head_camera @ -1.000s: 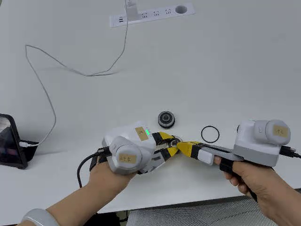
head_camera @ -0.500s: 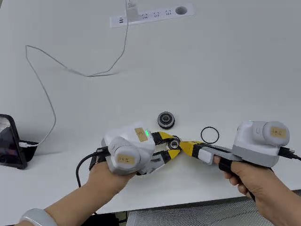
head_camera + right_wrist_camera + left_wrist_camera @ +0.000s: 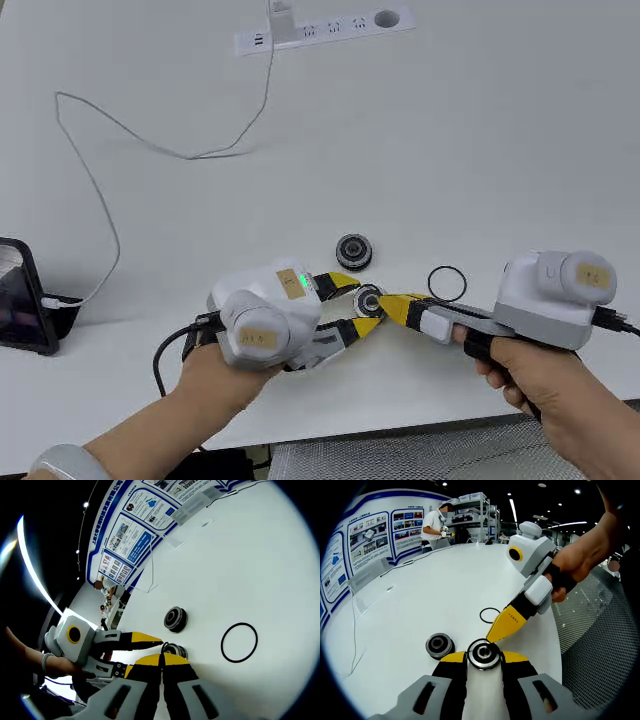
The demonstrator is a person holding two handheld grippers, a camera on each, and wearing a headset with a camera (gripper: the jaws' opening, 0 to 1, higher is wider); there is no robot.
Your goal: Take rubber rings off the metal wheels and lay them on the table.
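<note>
My left gripper (image 3: 362,302) is shut on a metal wheel (image 3: 369,300), which it holds just above the white table (image 3: 450,150); the same wheel (image 3: 482,654) sits between its yellow jaws. The right gripper (image 3: 388,300) comes in from the right, shut, with its tips at the wheel's rim. In the right gripper view a thin black rubber ring (image 3: 163,646) curls up from the wheel (image 3: 176,651) at the tips of the right gripper (image 3: 161,656). A second wheel (image 3: 353,251) lies just behind. One loose rubber ring (image 3: 446,283) lies flat to the right.
A white power strip (image 3: 325,28) lies at the table's far edge, and its cable (image 3: 100,200) trails to a black device (image 3: 20,300) at the left edge. The table's front edge runs just under both hands. A person (image 3: 436,525) stands far off.
The left gripper has shifted a little left and rolled, the wheel still in it. The right gripper has stayed at the wheel's rim.
</note>
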